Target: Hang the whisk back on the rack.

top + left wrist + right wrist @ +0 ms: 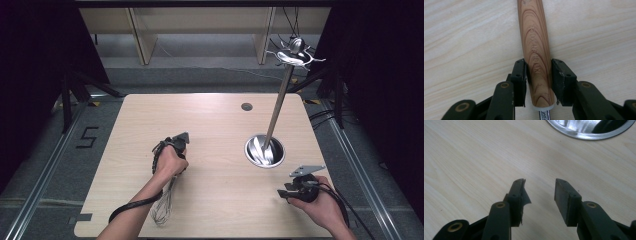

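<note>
the left gripper (539, 75) is clamped on the whisk's wooden handle (536, 50), wire head (162, 207) near the table's (210, 125) front edge. the right gripper (540, 192) hangs jaws apart by the right edge, near the steel bowl (264, 151); bare wood between them.

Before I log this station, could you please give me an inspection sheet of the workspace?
Surface: pale wooden table, with a small dark round hole near the far edge.
Job's things: whisk with wooden handle; steel bowl-shaped base with a metal stand rising from it.
Clutter: nothing seen.
Grippers: left gripper shut on the whisk handle; right gripper open, holding nothing, above the table near the base.
Cables: one trails from each gripper; more lie on the floor at right.
Surroundings: dark curtains, grey floor, a "5" mark on the floor.
</note>
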{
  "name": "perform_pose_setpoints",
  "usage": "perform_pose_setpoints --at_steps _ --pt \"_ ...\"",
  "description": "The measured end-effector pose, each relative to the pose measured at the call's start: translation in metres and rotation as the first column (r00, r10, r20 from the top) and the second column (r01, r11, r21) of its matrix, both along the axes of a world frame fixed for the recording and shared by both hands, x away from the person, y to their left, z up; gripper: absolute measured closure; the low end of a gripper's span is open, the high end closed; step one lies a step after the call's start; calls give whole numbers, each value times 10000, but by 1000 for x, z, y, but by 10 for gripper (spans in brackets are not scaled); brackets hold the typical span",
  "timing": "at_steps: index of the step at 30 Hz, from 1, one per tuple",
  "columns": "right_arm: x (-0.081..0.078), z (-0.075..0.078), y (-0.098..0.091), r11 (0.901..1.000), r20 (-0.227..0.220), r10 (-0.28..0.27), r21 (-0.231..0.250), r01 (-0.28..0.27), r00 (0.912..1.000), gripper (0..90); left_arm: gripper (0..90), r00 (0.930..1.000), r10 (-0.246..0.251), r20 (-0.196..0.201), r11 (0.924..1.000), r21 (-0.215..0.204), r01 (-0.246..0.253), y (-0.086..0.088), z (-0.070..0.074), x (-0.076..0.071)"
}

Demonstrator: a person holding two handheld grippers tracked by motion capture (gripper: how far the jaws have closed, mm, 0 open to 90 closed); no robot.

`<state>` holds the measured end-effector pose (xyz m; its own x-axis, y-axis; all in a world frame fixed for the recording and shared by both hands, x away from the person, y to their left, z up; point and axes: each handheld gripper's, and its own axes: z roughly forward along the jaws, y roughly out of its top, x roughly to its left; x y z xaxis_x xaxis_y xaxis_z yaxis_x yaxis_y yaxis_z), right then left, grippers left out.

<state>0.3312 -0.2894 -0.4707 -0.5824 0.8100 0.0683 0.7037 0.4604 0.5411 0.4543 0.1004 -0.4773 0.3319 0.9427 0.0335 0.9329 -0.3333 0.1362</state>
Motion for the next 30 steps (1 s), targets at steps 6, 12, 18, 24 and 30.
perform_pose_setpoints --at_steps 6,12,18,24,30 --pt "0 0 1 9999 -39 -105 61 105 9999 602 603 9998 -97 -172 9999 -139 95 2 2 -1" --pt "0 0 0 10000 -3 50 -37 -50 10000 601 569 9991 39 -424 9999 -133 -45 7 -1 -4" --pt "0 -1 1 9999 91 -60 131 59 9999 601 655 9995 -114 -292 9996 -254 107 8 -2 -4" --pt "0 0 0 10000 25 49 -27 -49 10000 601 681 9990 -275 -350 9980 -575 254 13 0 -4" --pt "0 0 0 10000 77 1 46 -2 10000 601 682 9999 -154 -55 9945 -1034 148 22 3 -8"
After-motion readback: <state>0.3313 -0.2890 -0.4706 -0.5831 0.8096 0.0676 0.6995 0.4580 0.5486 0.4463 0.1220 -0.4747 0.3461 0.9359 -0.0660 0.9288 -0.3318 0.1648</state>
